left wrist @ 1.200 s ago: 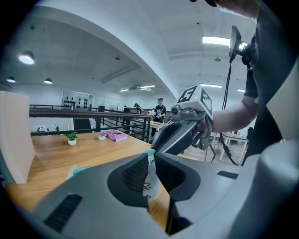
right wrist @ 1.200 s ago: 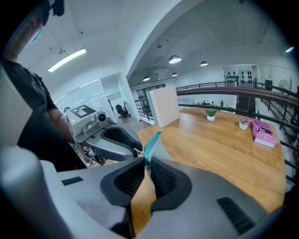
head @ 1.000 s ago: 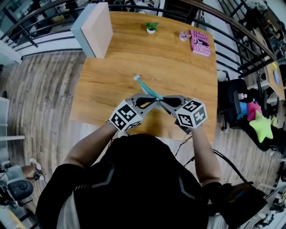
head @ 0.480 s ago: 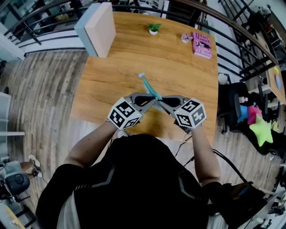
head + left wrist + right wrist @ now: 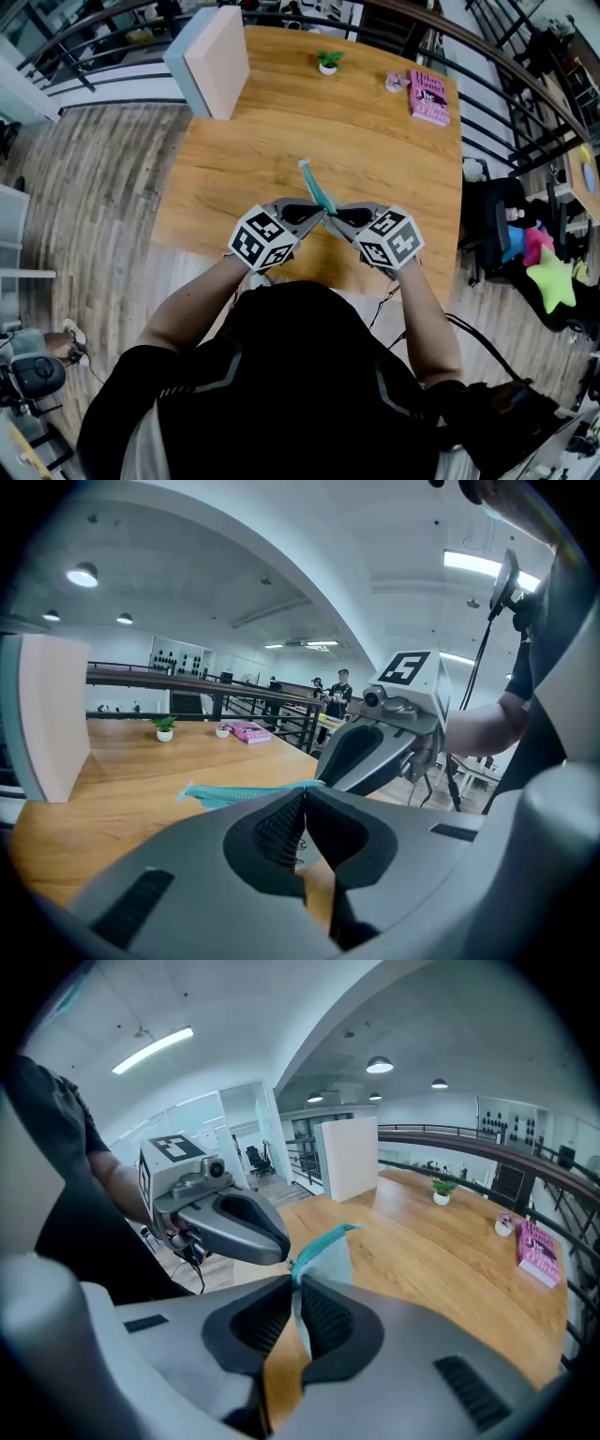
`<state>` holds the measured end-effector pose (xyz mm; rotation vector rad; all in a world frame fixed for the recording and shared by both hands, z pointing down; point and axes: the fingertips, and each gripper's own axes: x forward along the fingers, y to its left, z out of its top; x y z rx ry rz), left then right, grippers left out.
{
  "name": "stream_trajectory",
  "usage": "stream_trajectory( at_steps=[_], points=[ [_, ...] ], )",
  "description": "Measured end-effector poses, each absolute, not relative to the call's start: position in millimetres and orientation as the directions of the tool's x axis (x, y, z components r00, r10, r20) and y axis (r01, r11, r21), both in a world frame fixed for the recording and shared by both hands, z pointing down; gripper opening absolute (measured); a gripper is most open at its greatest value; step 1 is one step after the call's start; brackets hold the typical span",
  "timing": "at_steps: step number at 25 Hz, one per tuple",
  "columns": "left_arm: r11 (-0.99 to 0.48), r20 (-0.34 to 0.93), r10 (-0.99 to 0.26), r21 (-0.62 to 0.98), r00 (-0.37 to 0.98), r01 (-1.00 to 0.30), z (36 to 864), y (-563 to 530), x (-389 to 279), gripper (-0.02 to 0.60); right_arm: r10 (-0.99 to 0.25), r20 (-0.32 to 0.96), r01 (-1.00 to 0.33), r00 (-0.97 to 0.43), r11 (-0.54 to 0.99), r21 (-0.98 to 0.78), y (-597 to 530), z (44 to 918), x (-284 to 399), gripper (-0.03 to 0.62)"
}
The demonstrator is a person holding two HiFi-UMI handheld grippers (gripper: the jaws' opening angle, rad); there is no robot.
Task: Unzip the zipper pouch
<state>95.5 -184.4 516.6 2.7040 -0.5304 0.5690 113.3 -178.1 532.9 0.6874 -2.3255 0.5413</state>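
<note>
Zipper pouch [image 5: 319, 190]: teal fabric, flat and narrow. It's held up over the tabletop [image 5: 234, 178] near the middle of the near edge, with its long axis pointing toward the far edge.

Left hand-held gripper [image 5: 303, 797]: the ribbed black pads are pressed tight together on the pouch's near end. A small metal bit shows at the pinch, too small to identify.

Right hand-held gripper [image 5: 295, 1282]: closed on the pouch too, with a thin fold of the teal cloth sandwiched between its ribbed pads. The rest of the fabric fans out past the tips. Both grippers have grey moulded shells, and their tips meet nearly nose to nose.

The tabletop is warm wood with visible grain, rounded corners and a step in its left edge.

Other items:
- A pale upright slab [image 5: 217, 58] stands at the far left corner.
- A small green plant in a white pot [image 5: 327, 63] sits by the far edge.
- A pink book [image 5: 428, 97] lies flat at the far right corner.
</note>
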Motion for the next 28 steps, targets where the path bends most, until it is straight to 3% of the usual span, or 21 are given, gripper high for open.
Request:
stream_trajectory(
  at_steps=[8,28],
  points=[
    [-0.892,0.473,-0.228,0.249,0.851,-0.377,523.4,-179.3,88.0,0.031,-0.268,0.695,-0.562,-0.667,0.793,-0.233,-172.5,539.7,107.5,0.043],
    [-0.857,0.517,-0.325,0.193,0.792,-0.477,526.5,-215.9,41.5,0.031,-0.269,0.676,-0.561,-0.686,0.787,-0.256,-179.4,545.2,121.2,0.043]
  ],
)
